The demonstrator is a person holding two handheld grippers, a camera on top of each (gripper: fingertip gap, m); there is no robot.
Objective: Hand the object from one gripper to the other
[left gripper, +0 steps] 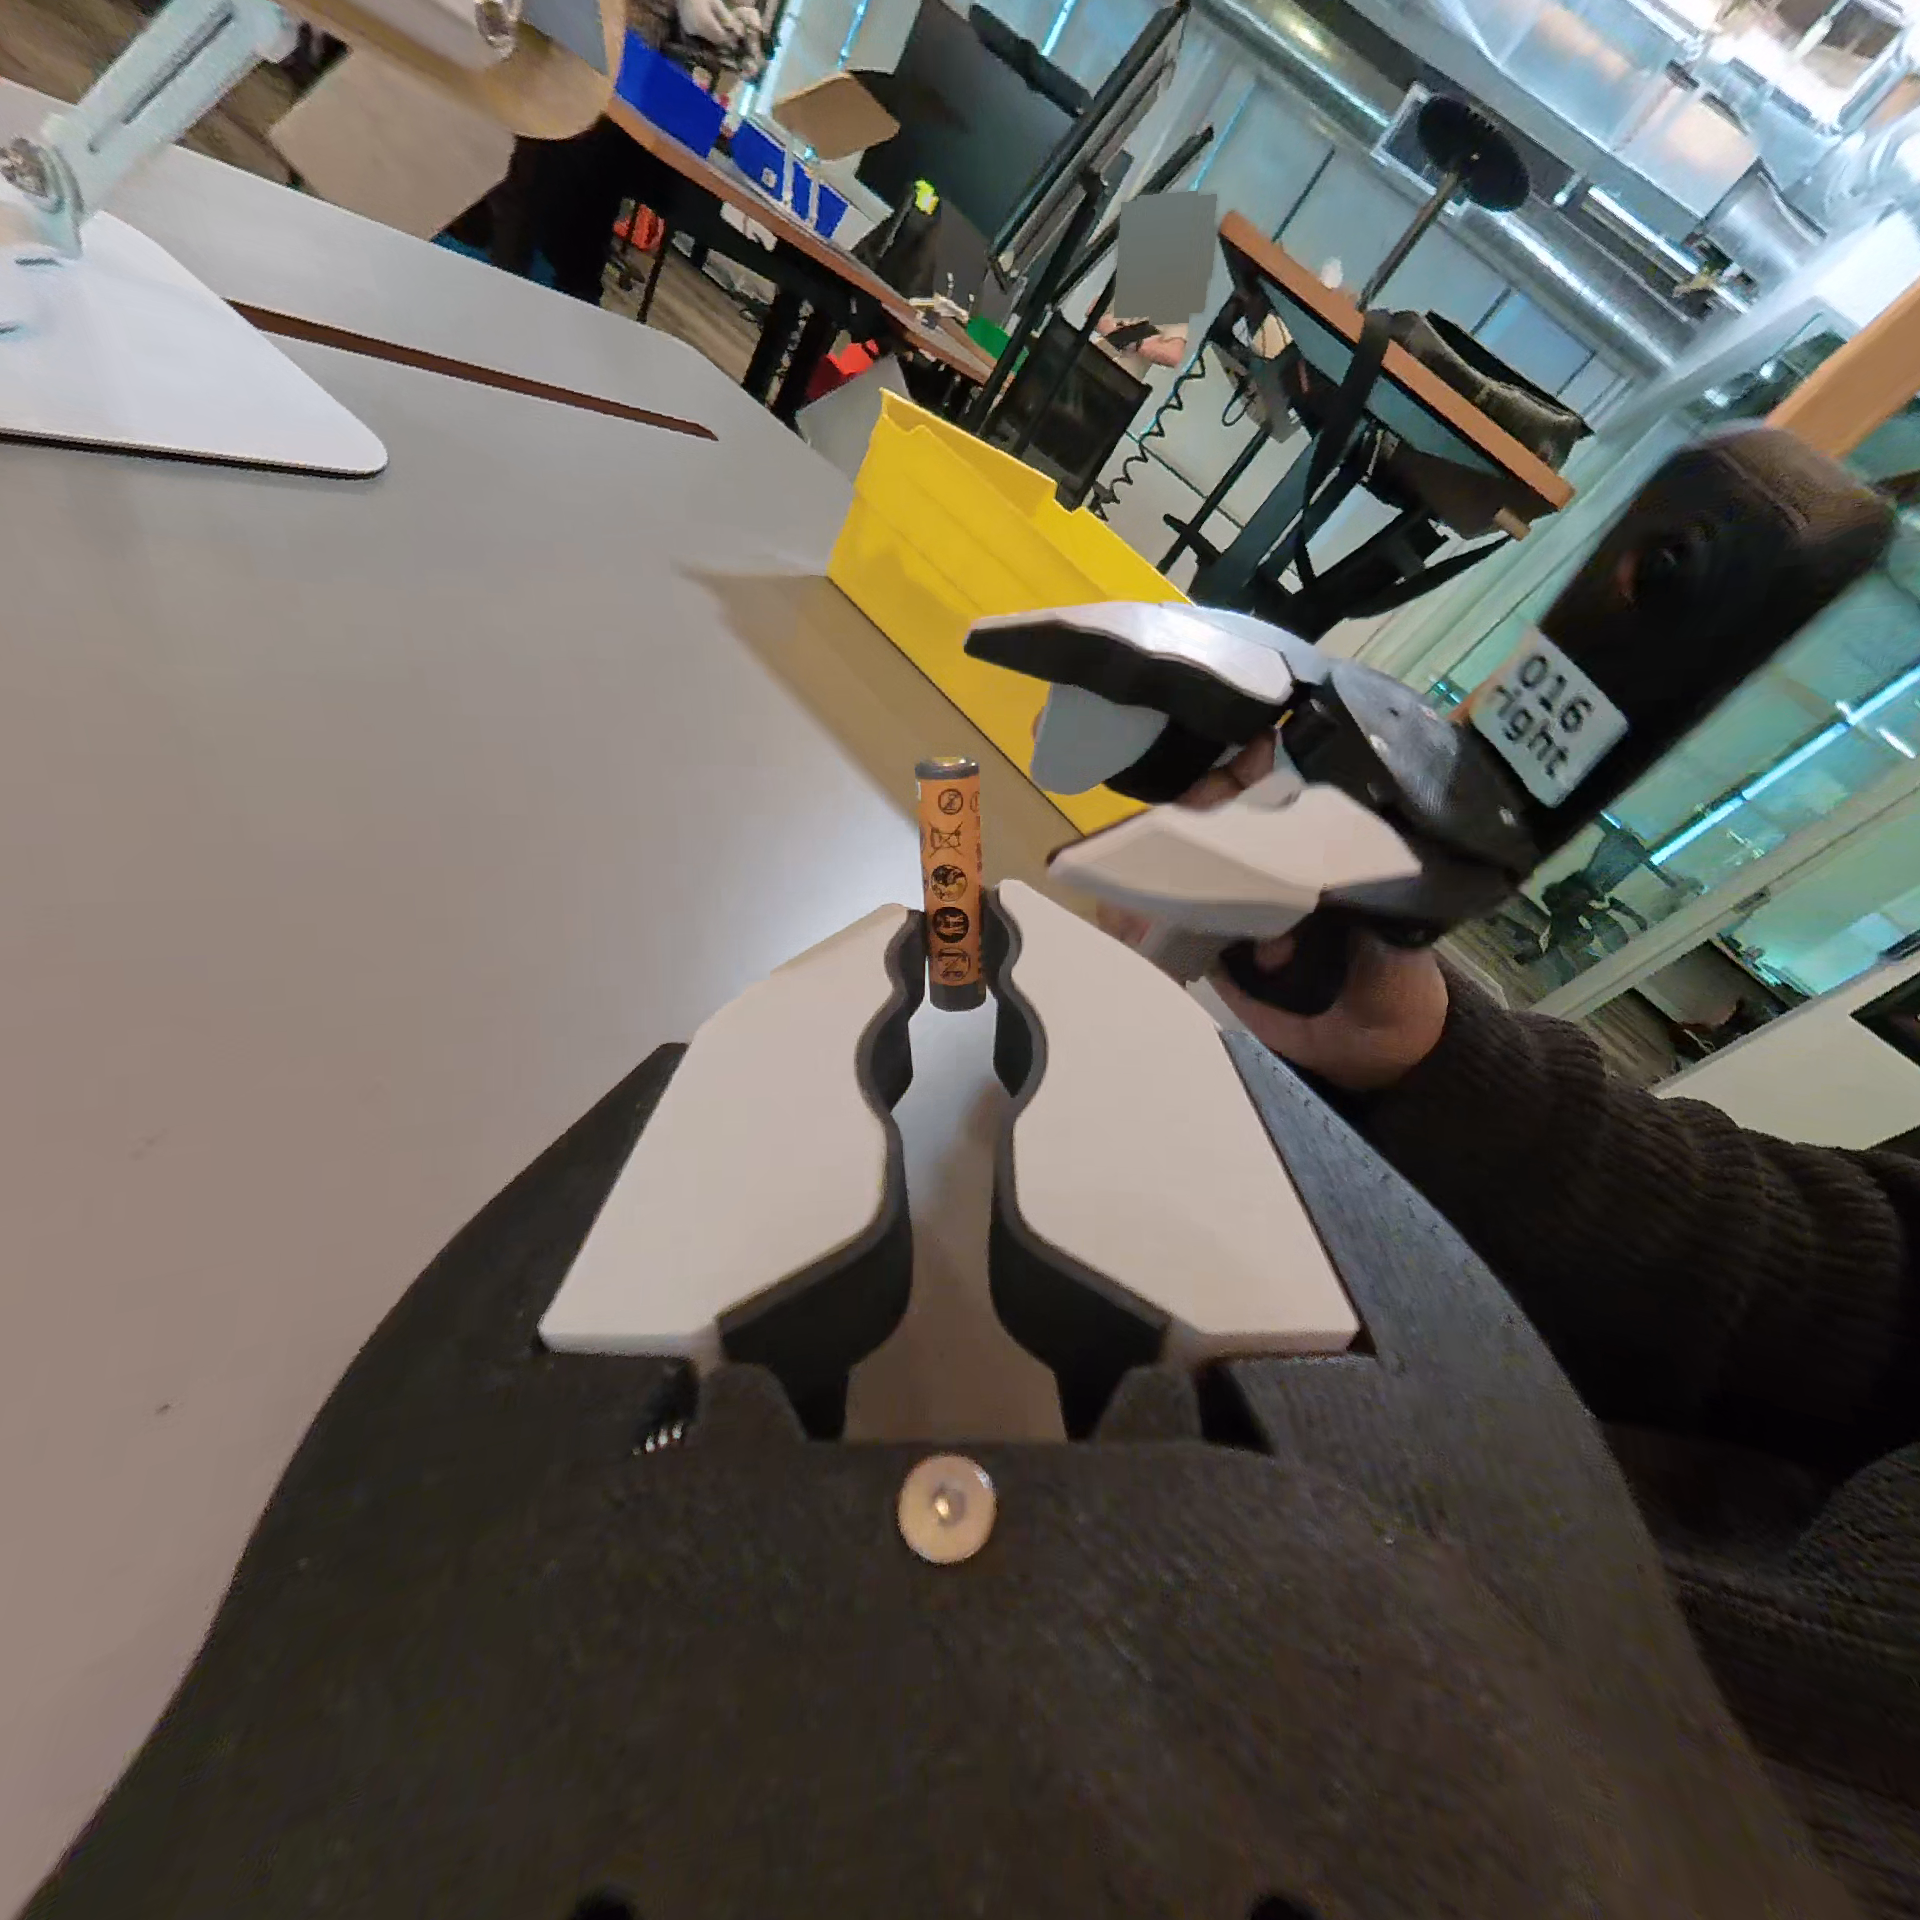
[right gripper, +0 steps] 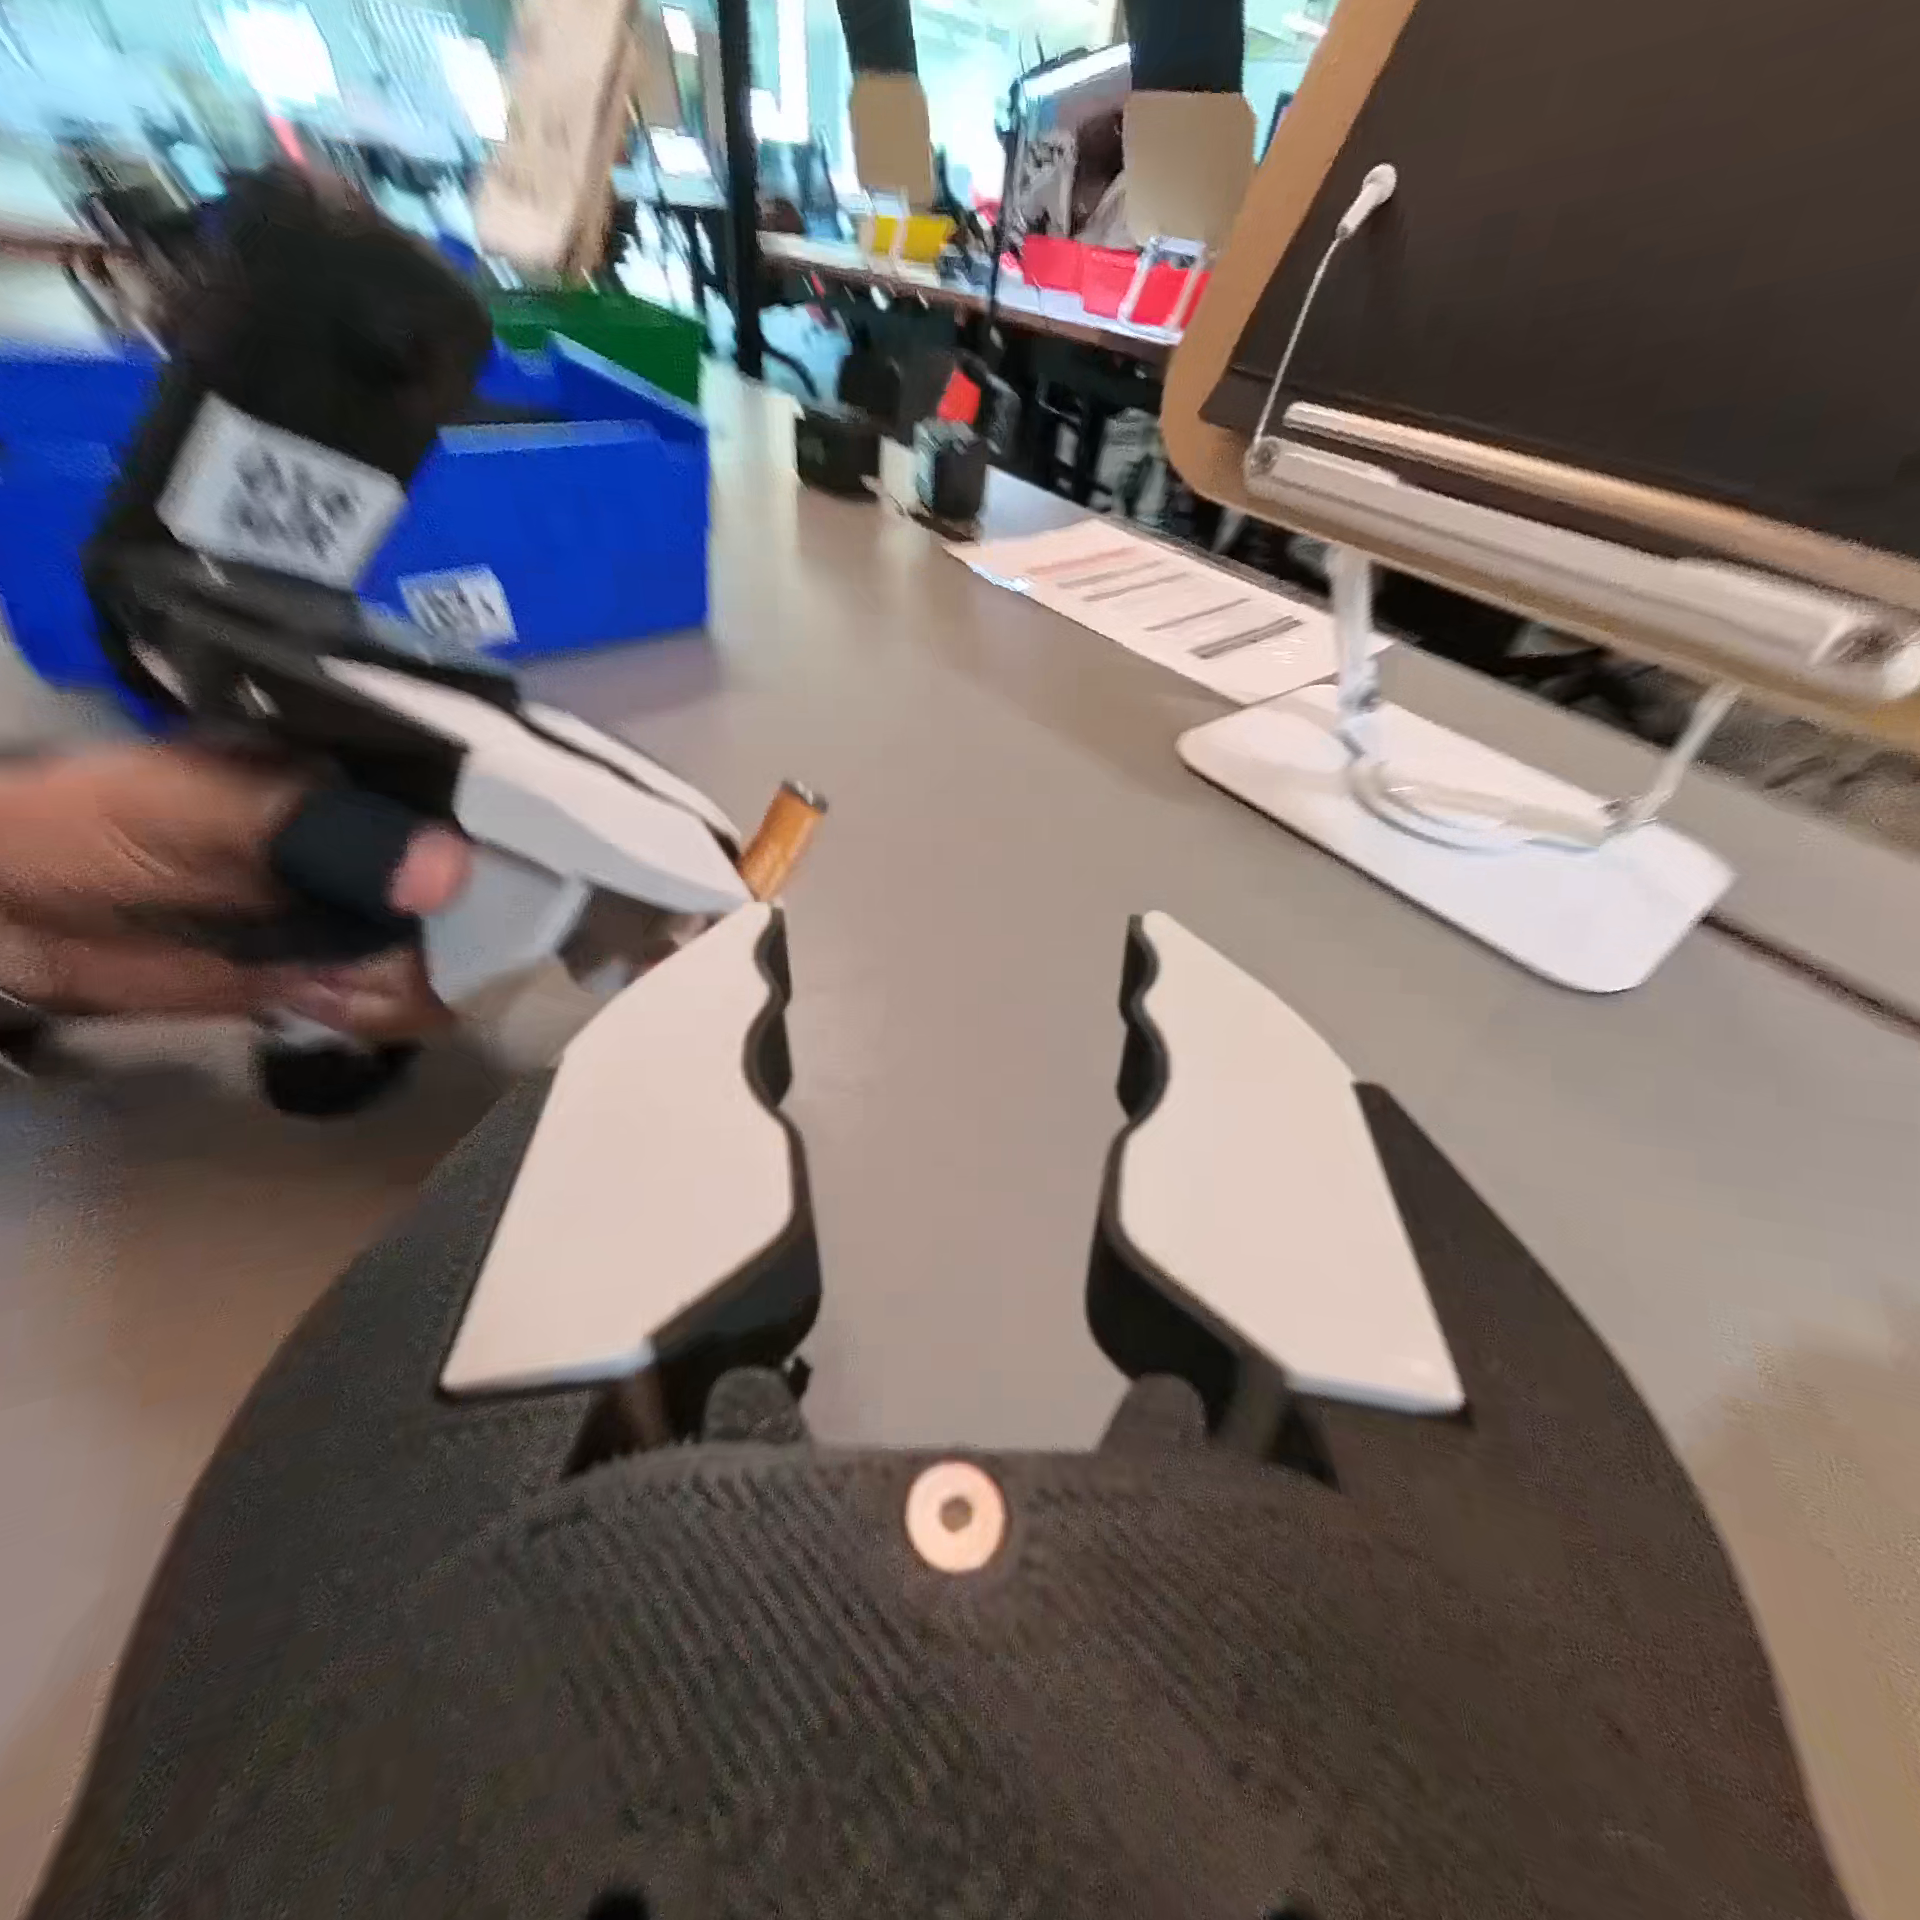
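L hand-held gripper (left gripper: pixel 951 920) pinching battery (left gripper: pixel 949 873) upright

Battery (left gripper: pixel 950 883) upright between left gripper (left gripper: pixel 951 920) jaws above the table (left gripper: pixel 416 779) — right gripper (left gripper: pixel 1049 769) just right of it — bin (left gripper: pixel 956 540) behind

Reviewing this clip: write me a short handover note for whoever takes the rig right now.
Left gripper: shut on the orange battery, held upright near the fingertips, above the grey table.
Right gripper: open, empty, close beside the battery but not around it.
Done: battery picked up by the left gripper and presented.
Left: bring the right gripper's open fingers around the battery's free upper end, close, then open the left gripper. The yellow bin sits behind, untouched.
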